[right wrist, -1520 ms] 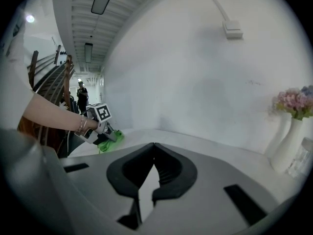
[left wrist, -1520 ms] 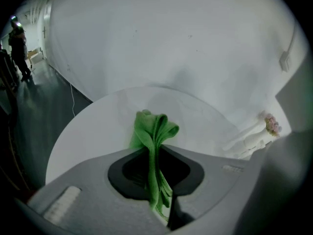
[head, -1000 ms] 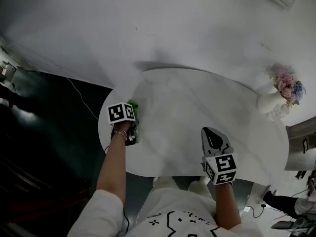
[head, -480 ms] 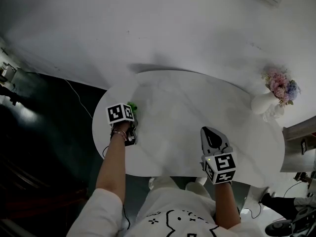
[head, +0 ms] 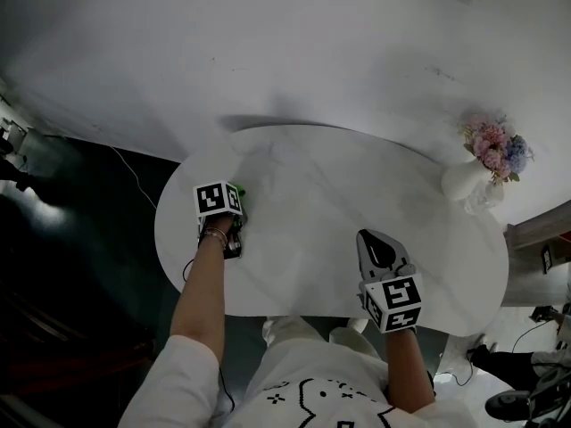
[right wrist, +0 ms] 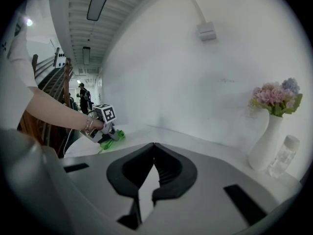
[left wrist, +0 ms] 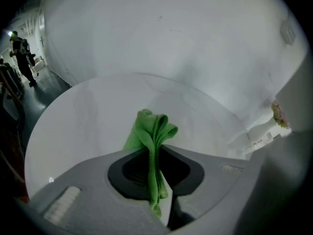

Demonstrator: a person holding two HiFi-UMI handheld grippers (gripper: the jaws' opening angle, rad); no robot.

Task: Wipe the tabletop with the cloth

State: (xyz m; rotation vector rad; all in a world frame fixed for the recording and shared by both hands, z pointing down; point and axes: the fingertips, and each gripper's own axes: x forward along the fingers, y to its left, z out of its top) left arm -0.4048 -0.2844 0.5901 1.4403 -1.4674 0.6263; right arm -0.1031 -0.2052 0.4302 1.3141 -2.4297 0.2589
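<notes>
Two jaws of left gripper [head: 239,208] pinching cloth [left wrist: 154,131], bunched ahead; bare tabletop [head: 339,194] stretching frame-right; right gripper [head: 373,239] closed on nothing.

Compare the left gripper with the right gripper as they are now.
The left gripper is clamped on the green cloth; the right gripper is shut with nothing between its jaws. The left gripper is near the left edge of the table, the right gripper near its front edge. Both are held over the same white tabletop.
</notes>
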